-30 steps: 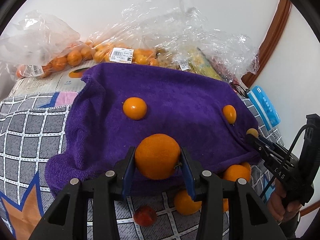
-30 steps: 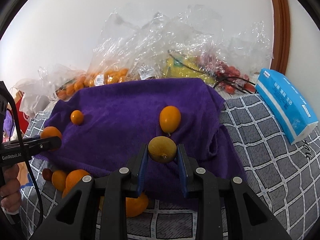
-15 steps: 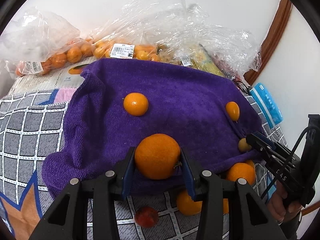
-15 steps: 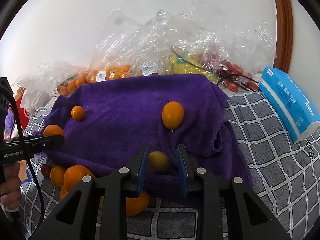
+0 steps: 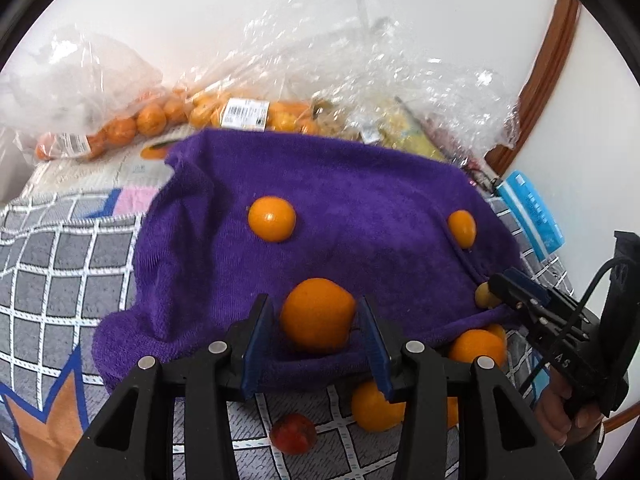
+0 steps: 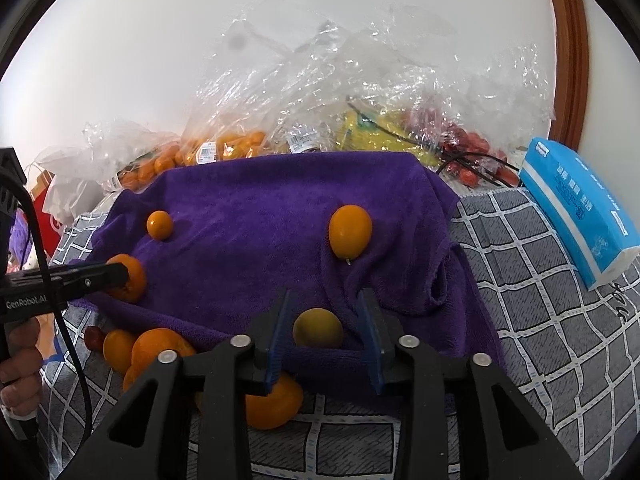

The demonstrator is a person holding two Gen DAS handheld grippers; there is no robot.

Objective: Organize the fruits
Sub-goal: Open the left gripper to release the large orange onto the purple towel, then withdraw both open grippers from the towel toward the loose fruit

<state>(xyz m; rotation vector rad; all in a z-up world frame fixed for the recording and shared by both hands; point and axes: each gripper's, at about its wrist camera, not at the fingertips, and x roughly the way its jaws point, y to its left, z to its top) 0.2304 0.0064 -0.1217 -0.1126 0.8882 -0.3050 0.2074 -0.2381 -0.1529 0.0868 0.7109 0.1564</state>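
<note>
A purple towel [image 5: 360, 184] lies spread over a checked cover. A big orange [image 5: 318, 314] rests on the towel's front edge between the blue pads of my left gripper [image 5: 314, 304]; its jaws are opening and a gap shows on each side. A yellowish round fruit [image 6: 318, 328] lies on the towel [image 6: 260, 200] between the pads of my right gripper [image 6: 326, 296], whose jaws are also opening and stand clear of it. Farther back on the towel sit a small orange [image 5: 272, 219] and an oval orange fruit [image 6: 350, 231].
Several loose oranges [image 5: 376, 408] and a red fruit [image 5: 293, 433] lie on the checked cover [image 6: 540, 320] below the towel's front edge. Clear plastic bags of oranges [image 5: 152, 120] and other fruit line the wall behind. A blue tissue pack [image 6: 576, 208] lies at the right.
Both grippers' jaws have spread. The big orange came free of the left pads and sits lower on the towel. The yellowish fruit dropped from the right pads onto the towel.
</note>
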